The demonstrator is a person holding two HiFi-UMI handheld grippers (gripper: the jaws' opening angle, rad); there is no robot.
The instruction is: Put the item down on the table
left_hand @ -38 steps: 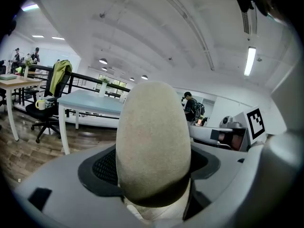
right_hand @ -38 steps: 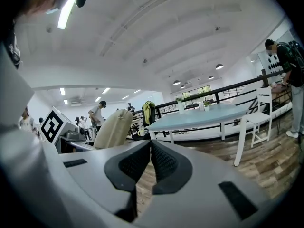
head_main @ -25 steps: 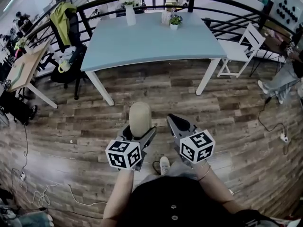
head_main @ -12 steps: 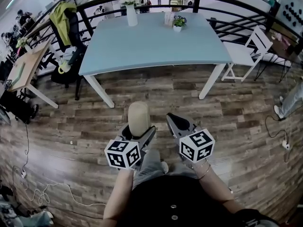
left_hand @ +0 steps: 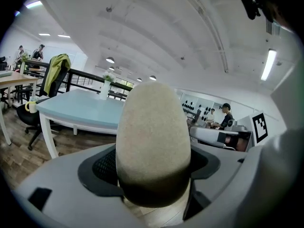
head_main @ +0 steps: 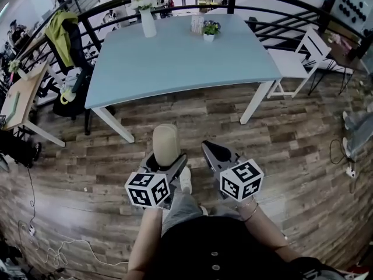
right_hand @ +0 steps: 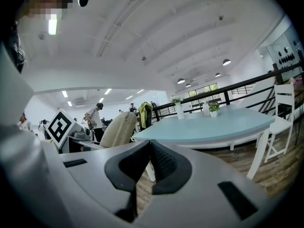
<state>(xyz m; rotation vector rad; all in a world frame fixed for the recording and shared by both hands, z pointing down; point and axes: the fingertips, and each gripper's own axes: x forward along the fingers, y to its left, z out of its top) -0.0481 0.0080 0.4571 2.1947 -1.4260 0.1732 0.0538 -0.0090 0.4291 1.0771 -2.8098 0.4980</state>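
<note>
DESK: Caption for this one, pls?

OP: Office mezzanine, head view. I've got the left gripper (head_main: 166, 160) clenched on the item (head_main: 165, 143), a beige, egg-shaped thing w/ a matte, felt-like skin, standing upright in the jaws. Left gripper view confirms it: both dark pads press its lower sides, and the rounded top pokes well above them.

DESK: On the table?

OP: No. It's in the air over the wood-plank floor (head_main: 291, 150), on my side of the pale-blue table (head_main: 180, 60), near the front edge but apart from it.

DESK: Right gripper?

OP: Right gripper (head_main: 211, 150) sits just beside the left. Jaws are closed tip to tip w/ nothing between them, per the right gripper view.

DESK: Any text, logos?

OP: Only print I can make out is the black-and-white square patterns on each marker cube (head_main: 147, 189). At the table's far end there's a white vase (head_main: 147, 21) w/ white flowers and a small potted plant (head_main: 208, 31). Btw them is a card stand (head_main: 197, 23), print too small to read. White chair (head_main: 304, 54) at the table's right; yellow-green jacket (head_main: 60, 29) over a chair at left.
</note>
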